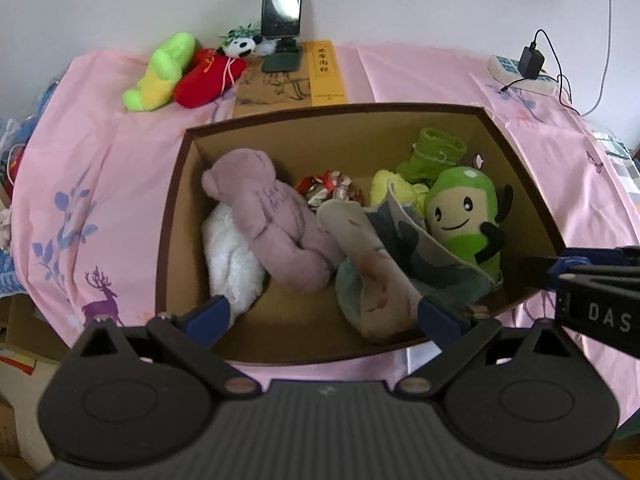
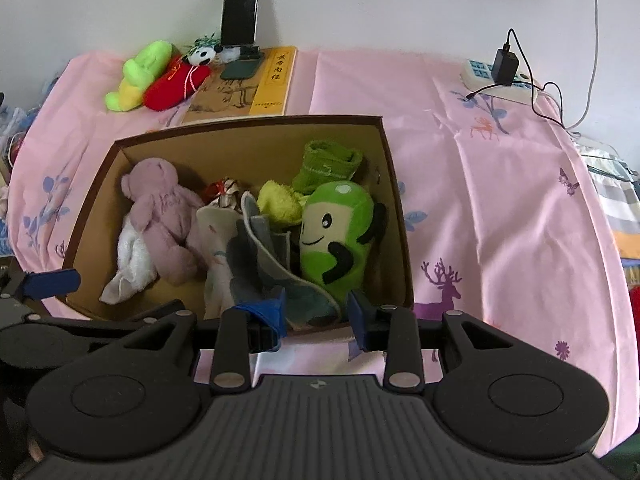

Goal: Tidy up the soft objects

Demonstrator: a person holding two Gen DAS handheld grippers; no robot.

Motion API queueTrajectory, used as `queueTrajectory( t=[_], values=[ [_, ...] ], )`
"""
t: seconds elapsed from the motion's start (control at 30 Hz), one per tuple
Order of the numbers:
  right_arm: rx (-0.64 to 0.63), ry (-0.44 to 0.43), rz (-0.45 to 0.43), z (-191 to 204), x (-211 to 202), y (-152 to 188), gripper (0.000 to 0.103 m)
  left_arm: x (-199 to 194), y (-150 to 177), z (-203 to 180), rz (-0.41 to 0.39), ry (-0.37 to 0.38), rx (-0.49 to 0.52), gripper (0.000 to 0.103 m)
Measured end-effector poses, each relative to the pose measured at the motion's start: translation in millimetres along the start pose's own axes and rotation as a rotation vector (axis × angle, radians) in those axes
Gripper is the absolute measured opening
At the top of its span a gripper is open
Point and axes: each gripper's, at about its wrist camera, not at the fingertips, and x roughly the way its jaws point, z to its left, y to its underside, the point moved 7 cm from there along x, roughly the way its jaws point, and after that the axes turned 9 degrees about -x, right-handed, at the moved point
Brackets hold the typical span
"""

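Note:
An open cardboard box (image 1: 176, 216) (image 2: 400, 216) sits on the pink cloth. In it lie a pink teddy bear (image 1: 272, 220) (image 2: 164, 216), a white towel (image 1: 232, 260), a patterned slipper (image 1: 376, 264) (image 2: 256, 256), a green smiling plush (image 1: 464, 212) (image 2: 340, 236), a yellow cloth (image 2: 278, 204) and a green cloth (image 1: 438, 152). My left gripper (image 1: 324, 312) is open and empty over the box's near edge. My right gripper (image 2: 318, 312) is open and empty at the box's near right corner. A green-yellow plush (image 1: 160, 72) (image 2: 136, 76), a red plush (image 1: 208, 76) and a small panda (image 1: 240, 46) lie at the back left.
A phone on a stand (image 1: 282, 4) (image 2: 240, 8) stands on a yellow book (image 1: 296, 80) behind the box. A power strip with a charger (image 1: 524, 68) (image 2: 500, 74) lies at the back right. The wall runs behind the table. Clutter sits off the left edge.

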Motion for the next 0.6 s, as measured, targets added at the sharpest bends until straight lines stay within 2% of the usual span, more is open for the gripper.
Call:
queueTrajectory(
  t=[0.27, 0.37, 0.6],
  values=[
    [0.0, -0.016, 0.025, -7, 11, -11, 0.017, 6, -12, 8, -0.008, -0.045, -0.045, 0.098],
    [-0.009, -0.029, 0.031, -7, 15, -13, 0.017, 14, -12, 9, 0.002, -0.039, -0.061, 0.098],
    [-0.014, -0.02, 0.048, -12, 25, -11, 0.018, 27, -7, 8, 0.016, -0.062, -0.052, 0.098]
  ],
)
